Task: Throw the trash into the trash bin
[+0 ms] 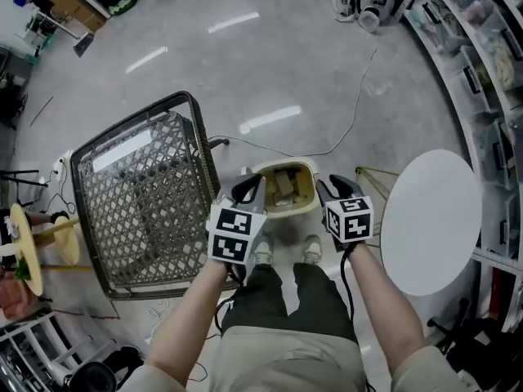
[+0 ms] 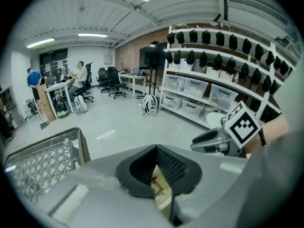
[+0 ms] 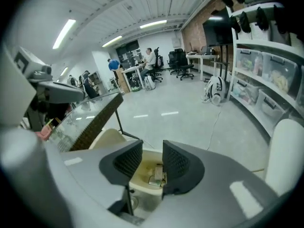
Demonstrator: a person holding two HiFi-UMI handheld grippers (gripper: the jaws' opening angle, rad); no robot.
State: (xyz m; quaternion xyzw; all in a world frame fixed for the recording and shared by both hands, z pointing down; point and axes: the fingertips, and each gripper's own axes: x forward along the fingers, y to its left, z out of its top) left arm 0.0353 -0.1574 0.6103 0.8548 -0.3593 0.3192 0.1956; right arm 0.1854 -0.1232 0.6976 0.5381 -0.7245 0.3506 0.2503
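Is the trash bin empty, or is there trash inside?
Not empty: head view and right gripper view show trash lying inside the open trash bin.

Cream bin, tan scraps inside. Dark grey lattice basket. White table, pale grey glossy floor.

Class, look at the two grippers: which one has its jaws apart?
The right gripper: a clear gap shows between its jaws, with the trash bin visible through it and nothing held. The left gripper has its jaws together.
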